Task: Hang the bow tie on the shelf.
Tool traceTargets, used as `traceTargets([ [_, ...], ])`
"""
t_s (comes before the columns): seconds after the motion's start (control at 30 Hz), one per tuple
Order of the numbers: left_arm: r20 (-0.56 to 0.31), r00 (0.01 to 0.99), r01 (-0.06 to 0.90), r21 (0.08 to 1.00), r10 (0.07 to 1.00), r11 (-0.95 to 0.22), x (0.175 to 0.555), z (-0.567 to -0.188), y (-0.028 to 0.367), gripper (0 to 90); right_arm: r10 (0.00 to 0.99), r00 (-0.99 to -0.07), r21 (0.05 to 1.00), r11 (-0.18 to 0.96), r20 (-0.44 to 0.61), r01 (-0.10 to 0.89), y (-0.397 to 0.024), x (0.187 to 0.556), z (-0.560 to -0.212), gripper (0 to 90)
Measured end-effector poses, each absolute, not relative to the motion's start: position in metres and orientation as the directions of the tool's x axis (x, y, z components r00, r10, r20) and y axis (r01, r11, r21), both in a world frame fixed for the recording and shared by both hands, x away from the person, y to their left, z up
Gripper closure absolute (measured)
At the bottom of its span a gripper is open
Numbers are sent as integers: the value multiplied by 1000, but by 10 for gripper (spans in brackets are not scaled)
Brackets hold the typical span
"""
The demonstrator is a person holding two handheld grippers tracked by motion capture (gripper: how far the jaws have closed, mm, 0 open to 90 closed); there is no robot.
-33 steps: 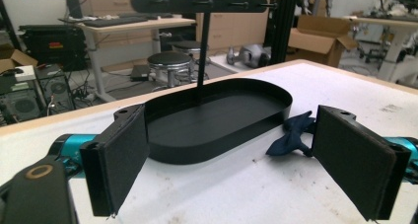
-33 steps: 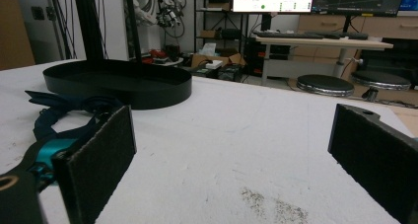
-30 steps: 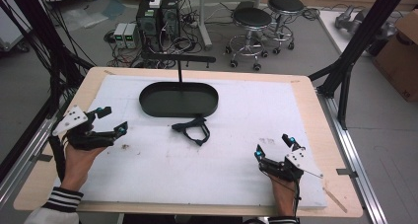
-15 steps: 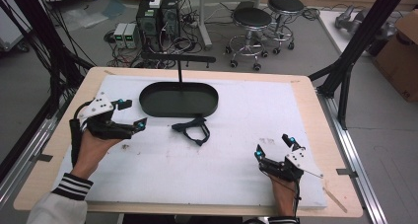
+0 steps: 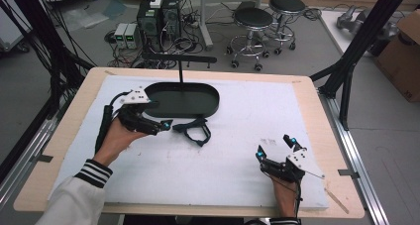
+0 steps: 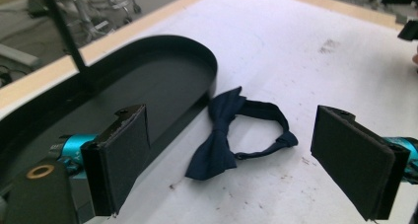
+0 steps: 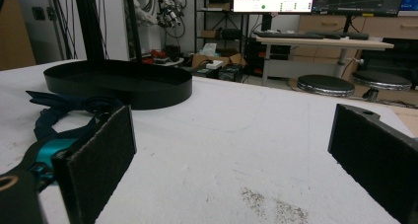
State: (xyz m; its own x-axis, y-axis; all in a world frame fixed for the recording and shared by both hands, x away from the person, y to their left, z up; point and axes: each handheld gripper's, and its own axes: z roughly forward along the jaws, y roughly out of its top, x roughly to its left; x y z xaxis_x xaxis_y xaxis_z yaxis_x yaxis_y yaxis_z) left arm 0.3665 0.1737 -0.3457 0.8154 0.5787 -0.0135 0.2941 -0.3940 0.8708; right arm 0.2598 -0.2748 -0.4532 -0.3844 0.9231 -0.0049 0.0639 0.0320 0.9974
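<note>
— Bow tie [image 6: 224, 137] lies on the desk [image 5: 257, 111], just right of the black tray [image 5: 148, 106]. How do you grip it?

— Your left tool [image 5: 161, 127] gapes wide, empty: straddle the knot, then close.

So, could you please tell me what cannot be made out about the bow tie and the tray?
- Bow tie: its clasp is too small in the left gripper view; the right gripper's own jaw hides part of it in the right gripper view.
- Tray: the left gripper covers its near-left rim in the high view.
</note>
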Motion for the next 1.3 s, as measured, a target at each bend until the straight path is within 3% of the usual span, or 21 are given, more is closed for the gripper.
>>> traceTargets([
  [0.47, -45, 848, 372, 759, 527, -533, 382, -361, 117, 158, 922, -387, 998, 28, -2, 63, -275, 260, -453, 32],
  [1.3, 18, 818, 457, 586, 575, -669, 409, -386, 83, 294, 922, -387, 998, 31, -4, 62, -275, 260, -453, 31],
])
